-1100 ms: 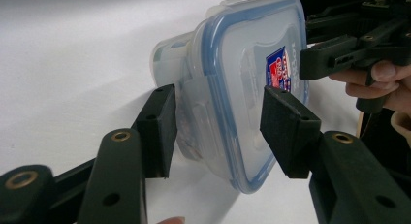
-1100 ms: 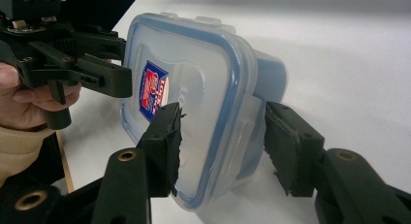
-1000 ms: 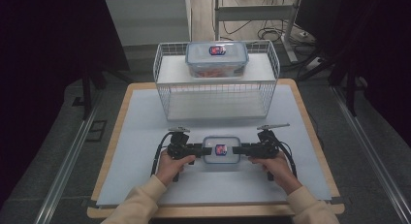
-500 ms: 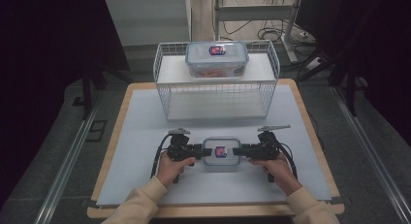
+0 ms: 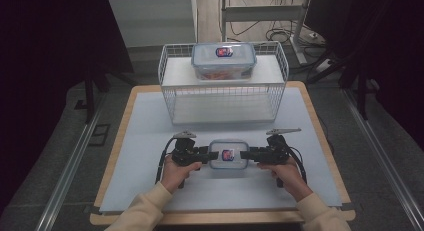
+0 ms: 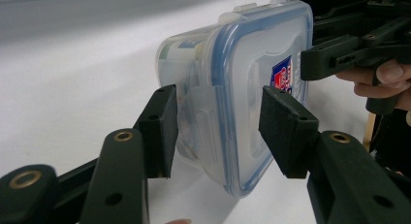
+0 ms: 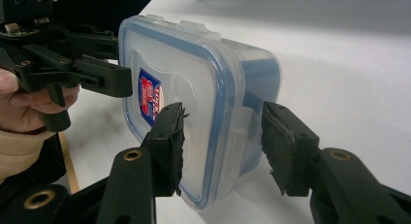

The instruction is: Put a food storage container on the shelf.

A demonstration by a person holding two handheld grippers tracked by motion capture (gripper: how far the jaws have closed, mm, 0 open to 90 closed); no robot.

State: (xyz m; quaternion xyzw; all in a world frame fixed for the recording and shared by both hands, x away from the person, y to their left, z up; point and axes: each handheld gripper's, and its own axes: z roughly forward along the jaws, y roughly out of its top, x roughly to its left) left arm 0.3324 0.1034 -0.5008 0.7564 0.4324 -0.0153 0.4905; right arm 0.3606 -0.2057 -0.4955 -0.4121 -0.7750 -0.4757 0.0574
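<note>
Left gripper sits at the left end of the small container, right gripper at the right end, both pointing inward along the table. In the left gripper view the two black jaws straddle the container's side clip with a gap on each side of it: spread, around the end, not pressing. The right gripper view shows the same on the opposite clip, jaws parted on both sides of the blue-rimmed lid edge of the container, not clamped. Each view also shows the other gripper across the lid, with fingers wrapped round its handle.

The small container is clear plastic with a blue seal and a red and blue label on the lid, and it lies flat on the pale mat near the front middle. The mat covers a wooden-edged table. Behind it stands a white wire rack, and a larger lidded container with something orange inside sits on the rack's upper shelf. Around the table is grey floor, with dark curtains to the sides and cables on the floor at the back.

Against half a second ago the small container lies in the same spot and both grippers stay at its ends, hands hardly shifted.
</note>
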